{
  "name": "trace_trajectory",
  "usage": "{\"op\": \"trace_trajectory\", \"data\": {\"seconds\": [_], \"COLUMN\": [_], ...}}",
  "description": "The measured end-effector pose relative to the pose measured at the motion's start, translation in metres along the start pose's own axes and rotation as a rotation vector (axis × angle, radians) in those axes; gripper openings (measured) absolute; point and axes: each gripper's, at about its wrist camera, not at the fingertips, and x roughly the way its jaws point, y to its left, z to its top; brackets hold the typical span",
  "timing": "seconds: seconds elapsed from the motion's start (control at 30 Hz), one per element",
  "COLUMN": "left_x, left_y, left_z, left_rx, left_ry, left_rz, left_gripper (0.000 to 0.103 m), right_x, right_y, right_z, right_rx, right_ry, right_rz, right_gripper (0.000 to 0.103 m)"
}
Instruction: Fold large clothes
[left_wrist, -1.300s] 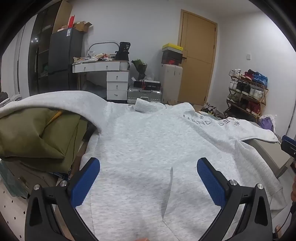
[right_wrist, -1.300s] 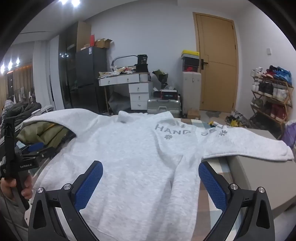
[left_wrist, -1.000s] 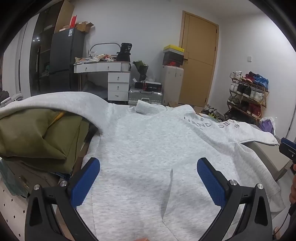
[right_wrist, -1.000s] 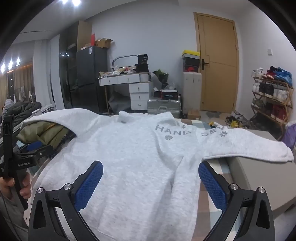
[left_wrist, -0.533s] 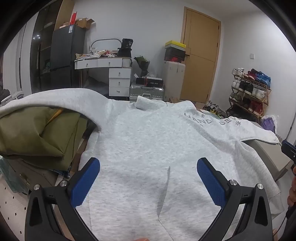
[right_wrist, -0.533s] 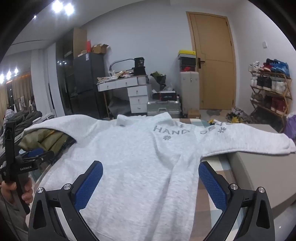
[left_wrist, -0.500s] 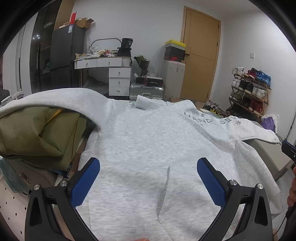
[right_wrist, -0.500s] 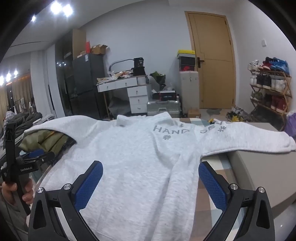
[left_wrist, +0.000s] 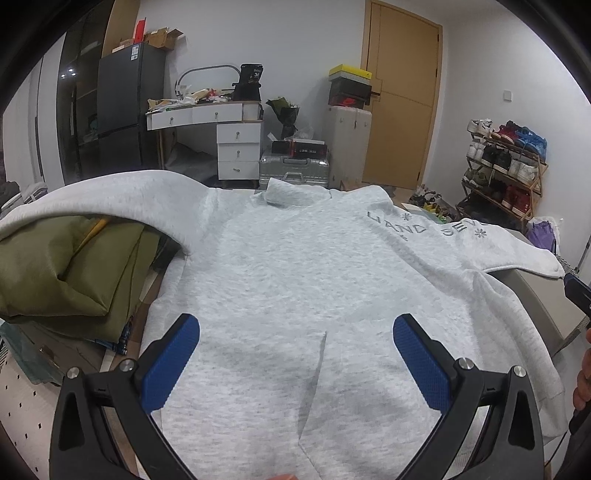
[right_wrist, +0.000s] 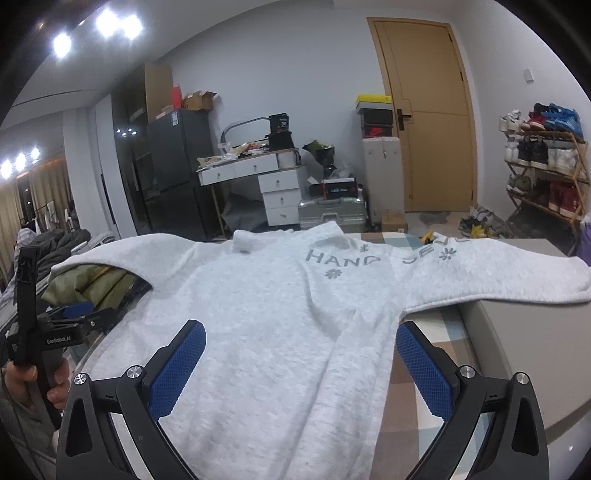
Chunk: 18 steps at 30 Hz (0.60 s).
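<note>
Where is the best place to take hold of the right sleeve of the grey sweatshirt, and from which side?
Probably the cuff end of the right sleeve, approached from the right with the open right gripper. It lies stretched out flat over the beige block, with its edge free, so one finger could slip beneath.

Both wrist cameras look low and close across the light grey fleece sweatshirt (left_wrist: 295, 266) (right_wrist: 280, 306) toward the tan wooden door (left_wrist: 400, 110) (right_wrist: 428, 122). The right view sits further right and also catches the left claw (right_wrist: 79, 308).
</note>
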Motion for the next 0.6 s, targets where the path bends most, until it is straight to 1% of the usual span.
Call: {"op": "trace_trajectory", "data": {"seconds": [0.3, 0.6], "left_x": [0.006, 0.008], "left_y": [-0.006, 0.001], "left_z": [0.007, 0.012], "left_rx": [-0.012, -0.034], "left_ry": [0.018, 0.026], "left_rz": [0.006, 0.005], "left_gripper": [0.102, 0.102], "right_x": [0.012, 0.014], "right_y": [-0.005, -0.001], "right_z": [0.010, 0.017], "right_rx": [-0.002, -0.022], "right_ry": [0.019, 0.025], "right_rz": [0.031, 0.028], "right_gripper": [0.103, 0.103]}}
